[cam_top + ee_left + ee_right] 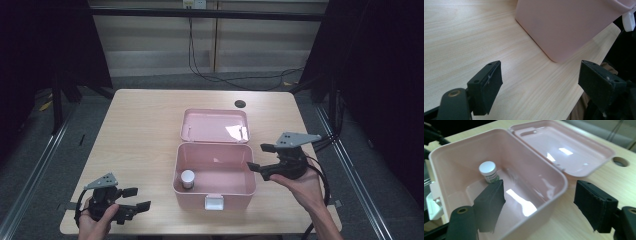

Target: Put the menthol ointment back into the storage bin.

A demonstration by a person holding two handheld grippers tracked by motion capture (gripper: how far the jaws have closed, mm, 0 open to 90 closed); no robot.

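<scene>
A: Where is the little jar?

B: The small round jar with a white lid point(188, 178) stands up inside the pink plastic box point(215, 190). It sits in the near left corner of the box, close to the wall. Nothing is holding it.

A: Is the box shut?

B: No. Its pink lid point(215, 125) lies flat on the table behind it, wide open. A small white clasp point(214, 202) hangs on the front wall.

A: What about the right gripper?

B: The black right gripper point(259, 157) is in the person's right hand point(304, 184), just beside the right wall of the box. Its jaws are wide apart, with nothing between them. In the right gripper view they point at the box, one jaw over the inside and one over the table.

A: And the left one?

B: The black left gripper point(135, 199) rests low by the near left corner of the light wooden table point(140, 130), well apart from the box. Its jaws are wide too, and hold nothing.
</scene>
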